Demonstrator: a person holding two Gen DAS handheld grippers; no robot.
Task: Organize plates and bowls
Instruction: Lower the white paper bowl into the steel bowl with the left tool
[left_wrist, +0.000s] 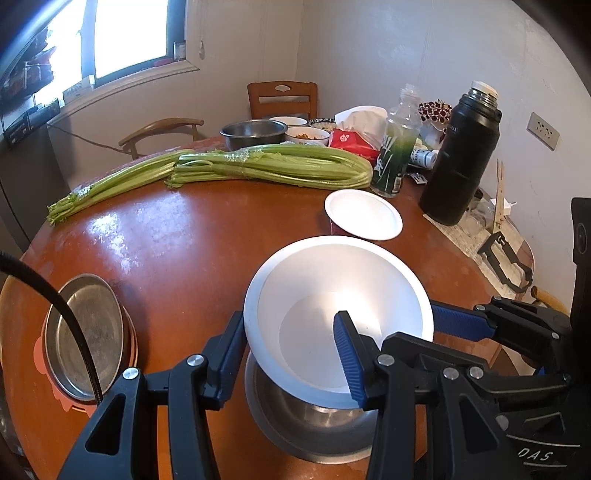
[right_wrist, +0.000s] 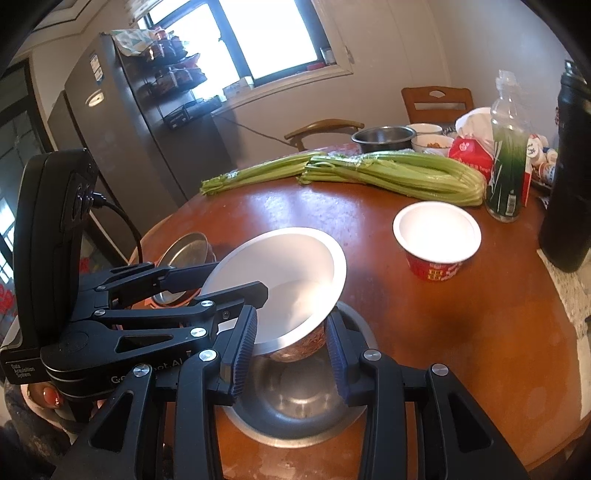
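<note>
Nesting of tilted white paper bowl (left_wrist: 332, 295) over round stainless-steel bowl (right_wrist: 288, 406).
Left gripper (left_wrist: 289, 315) straddled its rim, right gripper (right_wrist: 291, 314) flanked its base, fingers' hold unclear; levelling before lowering seemed wise.

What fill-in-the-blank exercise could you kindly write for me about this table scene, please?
1. One finger of the left gripper reaches ___ the tilted white paper bowl.
2. Two bundles of green ___ lie on the round brown table.
3. The small white-lined paper cup has a ___ outside.
4. The tall vacuum flask is ___ in colour.
Missing words: inside; celery; red; black.
</note>
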